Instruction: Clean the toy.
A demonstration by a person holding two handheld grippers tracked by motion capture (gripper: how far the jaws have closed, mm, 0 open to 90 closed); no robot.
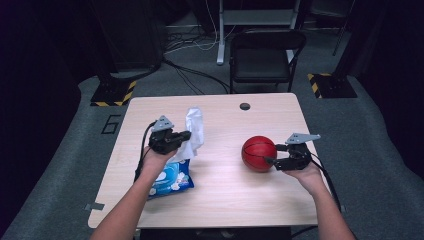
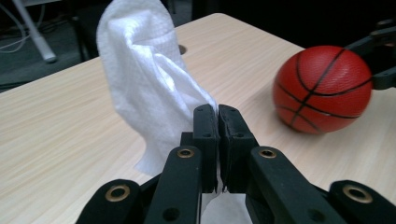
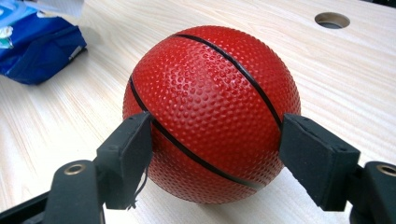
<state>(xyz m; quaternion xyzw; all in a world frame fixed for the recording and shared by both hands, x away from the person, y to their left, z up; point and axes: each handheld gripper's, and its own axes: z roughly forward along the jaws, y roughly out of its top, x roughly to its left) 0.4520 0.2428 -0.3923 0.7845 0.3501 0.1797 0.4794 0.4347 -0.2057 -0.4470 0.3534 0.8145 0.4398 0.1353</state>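
White wipe [image 2: 149,93] pinched between the left gripper [image 2: 217,116] jaws.

Bright lit table [image 1: 225,190], dark surroundings, soft overhead image

A pale wood-grain table [image 1: 220,190] stands on grey carpet, its corners rounded. A small round cable hole [image 1: 244,106] sits near the far edge, a little right of the middle. On the right half rests a red ball [image 1: 259,153] with black seams, its underside touching the top. On the left, toward the near edge, a blue pack of wipes [image 1: 172,181] lies flat. The near middle of the top is bare wood.
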